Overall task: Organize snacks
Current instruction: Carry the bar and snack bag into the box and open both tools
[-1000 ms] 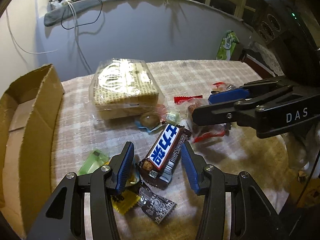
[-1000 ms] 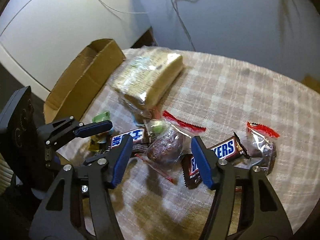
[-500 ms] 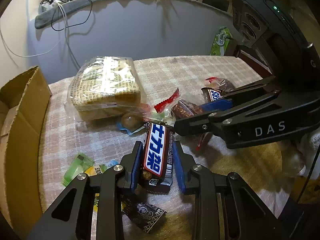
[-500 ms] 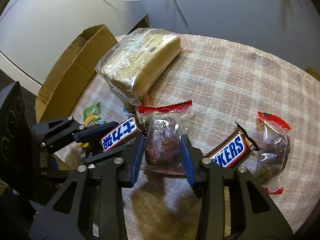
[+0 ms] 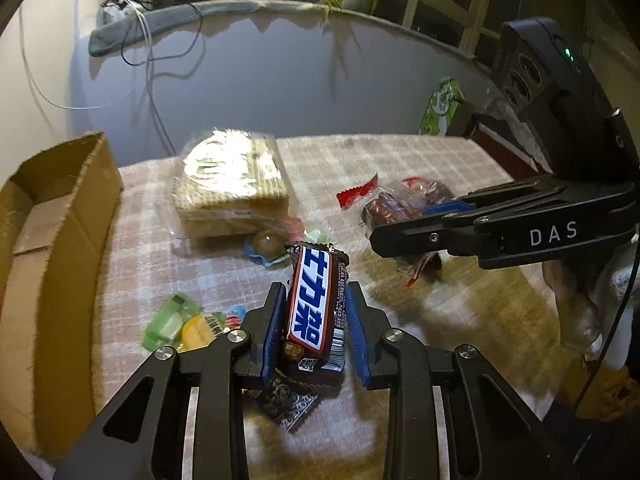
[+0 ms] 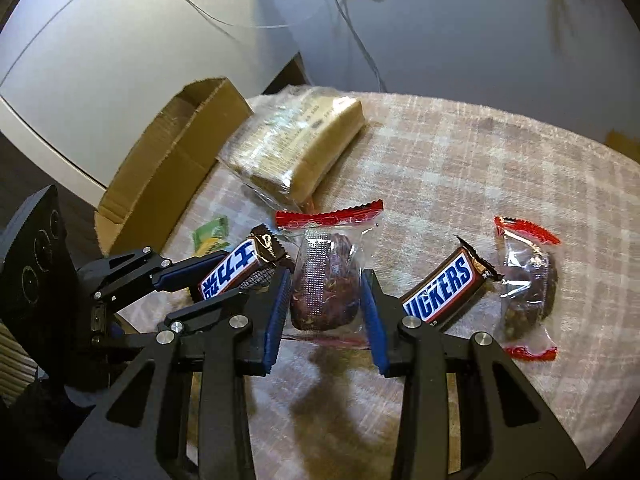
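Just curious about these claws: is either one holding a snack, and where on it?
Left gripper clamps the chocolate bar across its long sides, near its lower end. Right gripper clamps the red-edged date packet across its middle.

We see a glossy brown-and-blue foil-wrapped chocolate bar (image 5: pixel 315 304) between ribbed blue rubbery pads (image 5: pixel 271 332) on matt black plastic gripper arms with bright metal screws. The clear crinkly plastic pouch with red edge (image 6: pixel 325 276) looks shiny. The checked beige tablecloth (image 6: pixel 460 168) is woven, matt. The brown cardboard box (image 5: pixel 60 240) is rough, with a frayed edge.
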